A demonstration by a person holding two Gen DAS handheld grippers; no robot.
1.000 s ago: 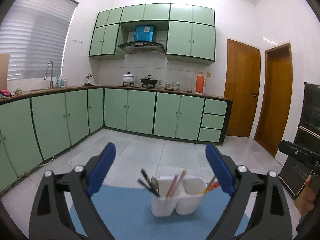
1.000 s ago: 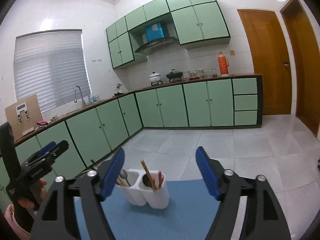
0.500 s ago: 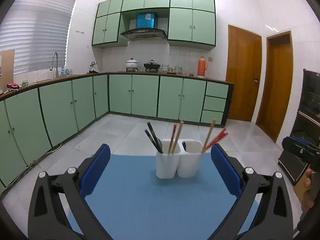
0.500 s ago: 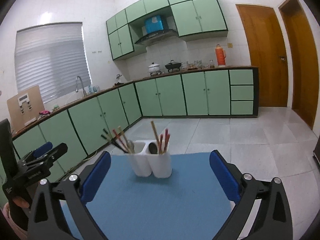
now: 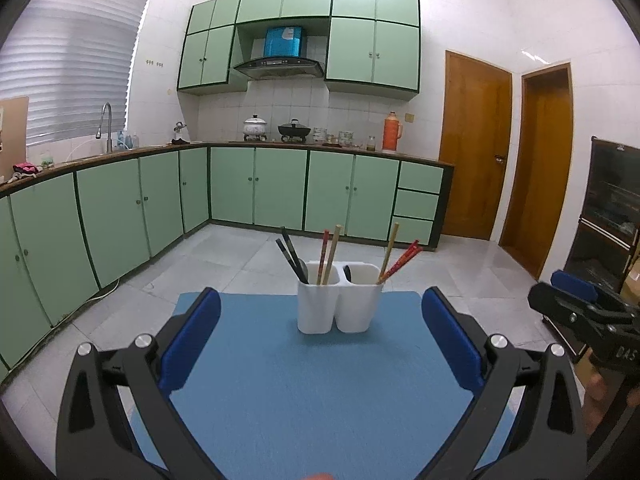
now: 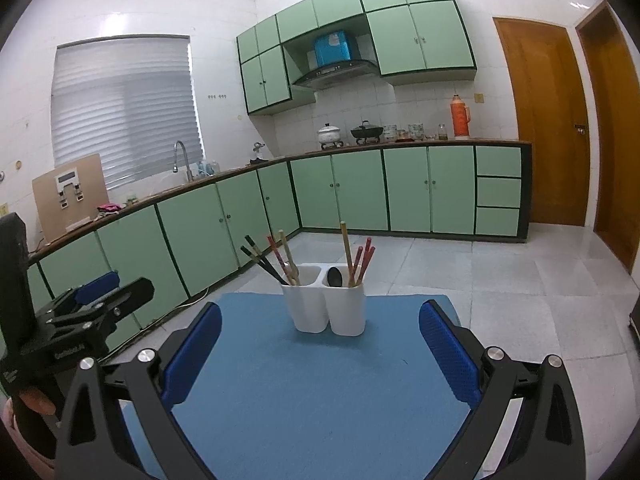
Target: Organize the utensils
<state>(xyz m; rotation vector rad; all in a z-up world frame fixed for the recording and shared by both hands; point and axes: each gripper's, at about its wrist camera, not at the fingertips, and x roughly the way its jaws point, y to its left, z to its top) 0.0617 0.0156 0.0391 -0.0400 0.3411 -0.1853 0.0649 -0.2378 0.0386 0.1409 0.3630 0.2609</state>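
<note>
Utensil holder [image 5: 339, 298]: white, two compartments, upright toward the far end of the blue mat [image 5: 304, 392] on the tabletop.

Left compartment: black chopsticks [image 5: 289, 254], one red chopstick and one pale wooden chopstick [image 5: 331, 252], leaning. Right compartment: a dark spoon [image 6: 335, 276], one wooden chopstick and red chopsticks [image 5: 402, 260]. Colours thus mixed across both compartments. No loose utensil visible on the mat.

Left gripper [image 5: 320, 338]: fingers wide apart, nothing between them, well short of the holder. Right gripper [image 6: 320, 344]: fingers likewise wide and empty, also well back.

Change over the last second: both cameras raised and drawn back from a low, close view, so that the holder now sits farther off and more of the mat shows in front. Holder contents apparently unaltered in that interval.

Judgement: scene consistent either with a sorting job still ahead, given the mixed colours, or with all utensils already gathered upright into the holder. Not settled by these views. Withdrawal of both empty grippers fits a pause or repositioning, not a grasp in progress.
</note>
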